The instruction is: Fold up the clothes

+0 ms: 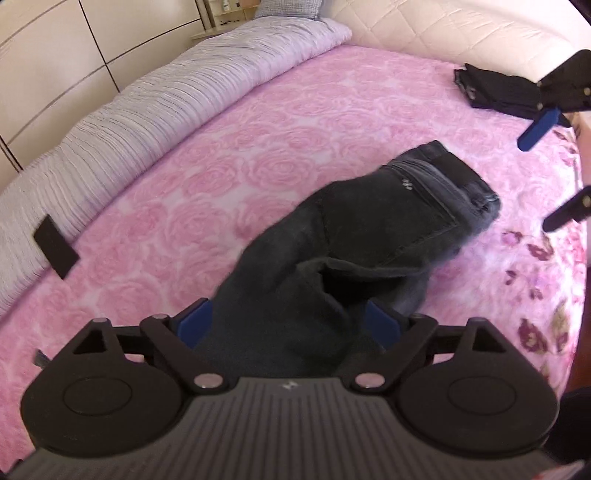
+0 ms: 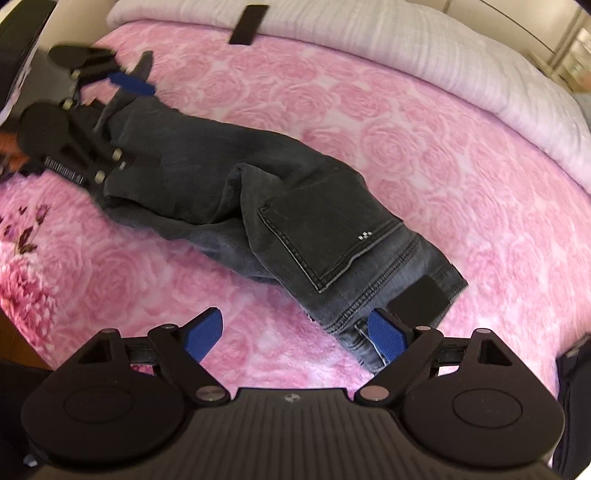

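Dark grey jeans (image 2: 280, 206) lie on the pink rose blanket (image 2: 424, 147), folded lengthwise with a back pocket up. The waistband (image 2: 406, 291) is near my right gripper (image 2: 295, 332), which is open and empty just above the blanket beside it. In the left wrist view the leg end of the jeans (image 1: 288, 314) sits between the blue pads of my left gripper (image 1: 291, 325), whose jaws stand wide, so a grip is unclear. My left gripper also shows in the right wrist view (image 2: 122, 92), and my right gripper shows in the left wrist view (image 1: 546, 155).
A rolled lilac duvet (image 1: 166, 96) lies along the far side of the bed. A small black rectangle (image 1: 55, 247) rests at its edge. A folded dark garment (image 1: 498, 92) lies near the cream quilted headboard (image 1: 443, 29). Wardrobe doors (image 1: 48, 55) stand behind.
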Demonstrator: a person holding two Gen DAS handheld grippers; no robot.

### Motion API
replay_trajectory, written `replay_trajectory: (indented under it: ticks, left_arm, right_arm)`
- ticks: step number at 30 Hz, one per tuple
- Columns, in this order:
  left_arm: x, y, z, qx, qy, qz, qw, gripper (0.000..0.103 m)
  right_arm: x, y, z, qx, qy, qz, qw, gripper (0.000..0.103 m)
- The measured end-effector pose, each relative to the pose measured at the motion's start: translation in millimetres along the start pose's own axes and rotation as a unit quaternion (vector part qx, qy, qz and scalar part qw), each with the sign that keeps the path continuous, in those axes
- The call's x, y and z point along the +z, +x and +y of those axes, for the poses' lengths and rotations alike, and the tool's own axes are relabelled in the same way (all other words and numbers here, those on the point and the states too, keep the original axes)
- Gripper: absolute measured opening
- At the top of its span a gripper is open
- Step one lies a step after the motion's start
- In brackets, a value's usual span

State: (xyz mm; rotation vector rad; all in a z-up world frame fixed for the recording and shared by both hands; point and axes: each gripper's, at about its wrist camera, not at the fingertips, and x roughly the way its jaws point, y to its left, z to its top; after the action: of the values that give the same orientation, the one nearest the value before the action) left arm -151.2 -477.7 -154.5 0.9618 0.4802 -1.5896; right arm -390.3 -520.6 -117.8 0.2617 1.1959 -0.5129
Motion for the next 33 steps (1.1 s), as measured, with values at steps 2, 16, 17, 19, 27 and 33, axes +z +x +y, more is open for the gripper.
replay_trajectory:
  ticks: [2,16,17,19,27,33]
  left_arm:
    - [-4.9,3.0,-9.1,-0.010,0.015,-0.001,0.9998,0.087]
    - [15.1,67.5,-88.8,-0.038,0.190,-0.023,0.9808,0.085]
    - [18.5,75.3,-94.6,-0.041,0.200,-0.021,0.9786,0.082]
    - [25.3,90.9,-106.1,-0.047,0.222,-0.017,0.9738,0.074]
    - [71.3,127.1,-118.6,-0.072,0.238,-0.017,0.9685,0.009]
    - [127.3,141.9,-74.1,-0.055,0.149,-0.023,0.9870,0.007]
  right_arm:
    - [-5.3,1.7,-2.5,-0.007,0.013,0.002,1.000,0.088]
    - [-48.3,81.8,-49.3,-0.027,-0.089,-0.003,0.996,0.088]
    - [-50.3,87.3,-51.9,-0.022,-0.108,-0.009,0.994,0.088]
    - [-53.0,97.5,-60.5,-0.010,-0.130,-0.021,0.991,0.088]
    - [-38.8,86.0,-129.2,0.049,-0.080,-0.076,0.993,0.030]
    - [-47.1,52.8,-186.8,0.010,0.084,-0.136,0.987,0.073]
